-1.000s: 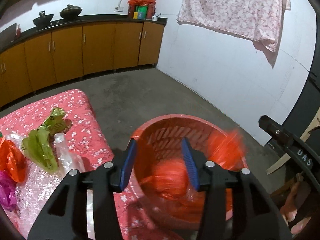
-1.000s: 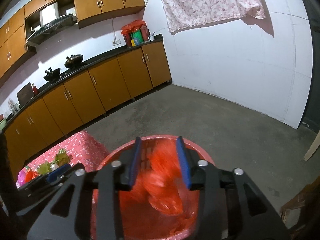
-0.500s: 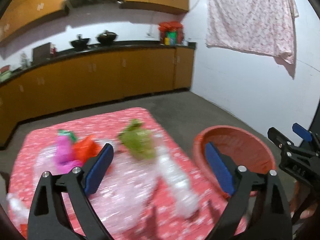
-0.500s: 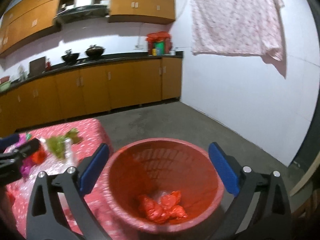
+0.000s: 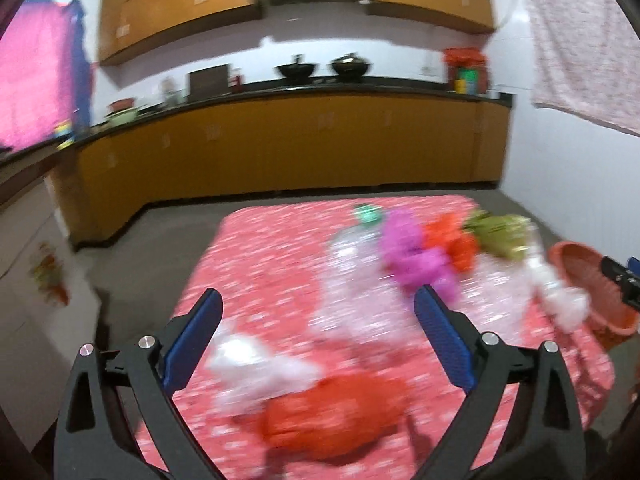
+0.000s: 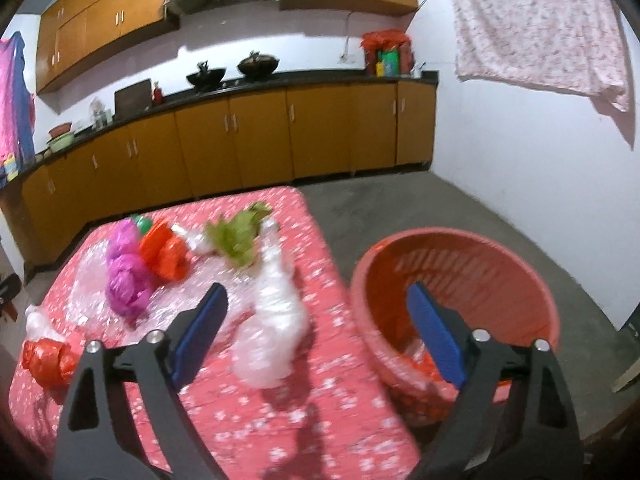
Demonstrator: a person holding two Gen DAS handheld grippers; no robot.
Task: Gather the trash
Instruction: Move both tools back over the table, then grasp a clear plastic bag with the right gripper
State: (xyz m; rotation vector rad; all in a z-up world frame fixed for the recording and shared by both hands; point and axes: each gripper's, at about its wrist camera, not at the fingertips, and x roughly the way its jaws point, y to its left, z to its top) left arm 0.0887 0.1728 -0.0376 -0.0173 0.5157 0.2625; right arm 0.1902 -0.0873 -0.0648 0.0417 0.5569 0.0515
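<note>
A red basket (image 6: 460,292) stands on the floor right of a table with a red flowered cloth (image 6: 248,408); red trash lies in its bottom. On the table lie a clear plastic wad (image 6: 276,324), a green bag (image 6: 236,236), a red-orange bag (image 6: 166,252), a magenta bag (image 6: 124,280) and a red bag at the near left (image 6: 46,360). My right gripper (image 6: 316,332) is open and empty above the table edge and basket. My left gripper (image 5: 320,336) is open and empty over the table, with a red bag (image 5: 332,416) just below it.
Orange kitchen cabinets (image 6: 260,136) with pots run along the back wall. A pink cloth (image 6: 536,24) hangs on the white right wall. Grey floor lies between table and cabinets. The basket rim also shows in the left wrist view (image 5: 580,276).
Both grippers opened and dropped red bags into the basket, then swung left from the basket toward the table. The left gripper now faces the table's trash.
</note>
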